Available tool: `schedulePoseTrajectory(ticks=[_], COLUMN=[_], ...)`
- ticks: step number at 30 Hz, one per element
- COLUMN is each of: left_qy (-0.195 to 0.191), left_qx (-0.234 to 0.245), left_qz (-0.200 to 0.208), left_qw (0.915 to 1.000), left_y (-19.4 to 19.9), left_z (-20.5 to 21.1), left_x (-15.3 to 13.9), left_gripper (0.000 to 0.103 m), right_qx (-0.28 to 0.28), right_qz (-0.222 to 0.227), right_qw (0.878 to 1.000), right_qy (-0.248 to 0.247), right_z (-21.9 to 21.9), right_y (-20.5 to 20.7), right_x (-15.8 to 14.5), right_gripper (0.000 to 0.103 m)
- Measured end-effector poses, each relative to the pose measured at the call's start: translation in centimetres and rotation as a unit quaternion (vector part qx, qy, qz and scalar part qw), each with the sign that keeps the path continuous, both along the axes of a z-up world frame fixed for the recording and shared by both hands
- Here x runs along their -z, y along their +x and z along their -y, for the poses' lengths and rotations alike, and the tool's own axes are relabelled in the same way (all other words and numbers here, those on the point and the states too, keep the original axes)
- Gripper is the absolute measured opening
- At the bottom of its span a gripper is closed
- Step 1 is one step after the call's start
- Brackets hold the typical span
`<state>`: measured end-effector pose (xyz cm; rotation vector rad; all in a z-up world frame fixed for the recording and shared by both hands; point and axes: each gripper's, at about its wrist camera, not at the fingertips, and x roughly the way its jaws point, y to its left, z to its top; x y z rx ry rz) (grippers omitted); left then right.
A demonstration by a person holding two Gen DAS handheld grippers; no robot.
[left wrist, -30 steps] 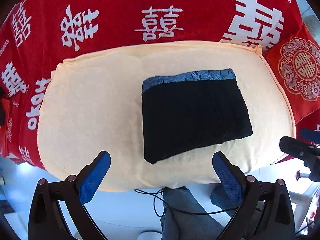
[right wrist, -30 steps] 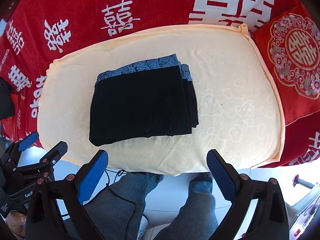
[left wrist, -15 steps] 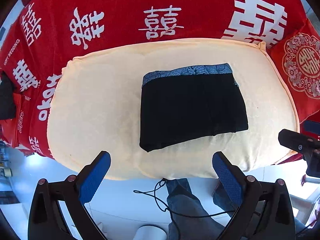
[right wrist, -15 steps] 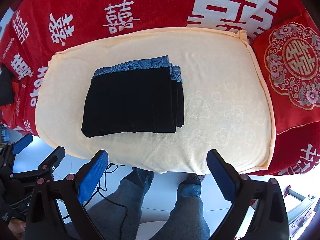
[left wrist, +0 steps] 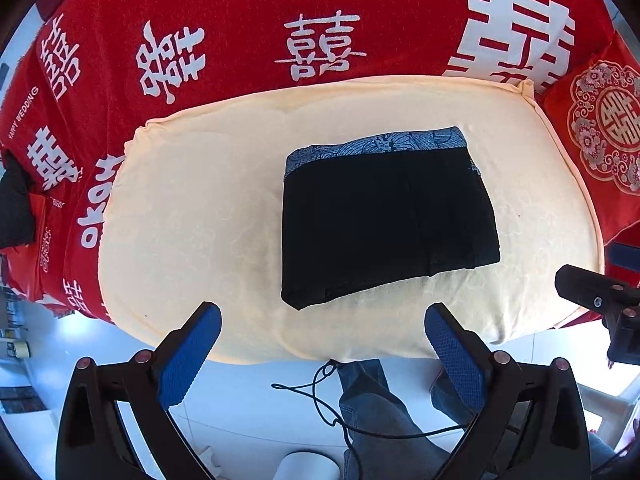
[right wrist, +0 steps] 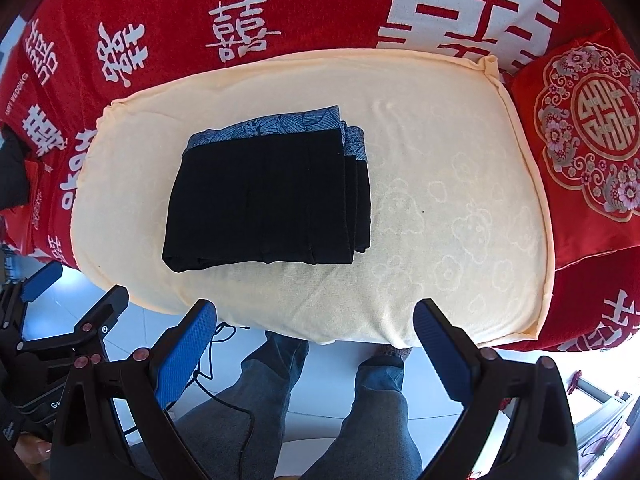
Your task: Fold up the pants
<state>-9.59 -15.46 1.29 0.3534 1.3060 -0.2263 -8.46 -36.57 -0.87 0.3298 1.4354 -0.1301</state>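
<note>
**Pants folded and lying free on the cushion**

The pants [left wrist: 388, 220] lie as a compact black rectangle on the cream cushion [left wrist: 192, 208], which sits on a red cover [left wrist: 240, 12] printed with white characters. The fold looks finished: stacked layers show at the right edge in the right wrist view, so the task seems at or near its end. Any next move would only call for a light tidy of those stepped edges, or for drawing clear.

The patterned blue-grey waistband [right wrist: 272, 128] faces away from the person, toward the red cover. The bundle's long axis runs left to right, slightly tilted.

The left gripper [left wrist: 322, 344] and right gripper [right wrist: 314, 338] both hang off the near edge of the cushion, jaws spread wide, holding nothing.
</note>
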Motion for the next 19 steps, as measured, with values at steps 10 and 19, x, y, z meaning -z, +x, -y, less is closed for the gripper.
schedulePoseTrajectory(ticks=[10,19], left_qy=[-0.002,-0.035], left_qx=[0.003,0.005], left_qz=[-0.011,-0.009], left_qw=[0.9999,0.9993], left_y=[0.34,0.2], left_z=[0.27,0.11], left_x=[0.46,-0.11], left_gripper=[0.102,0.102], right_qx=[-0.003,-0.008], right_qz=[0.0,0.0], right_qw=[1.0,1.0], right_qy=[0.001,0.005], right_z=[0.02,-0.25], right_y=[0.28,0.38], right_x=[0.14,0.15], right_gripper=[0.099,0.099])
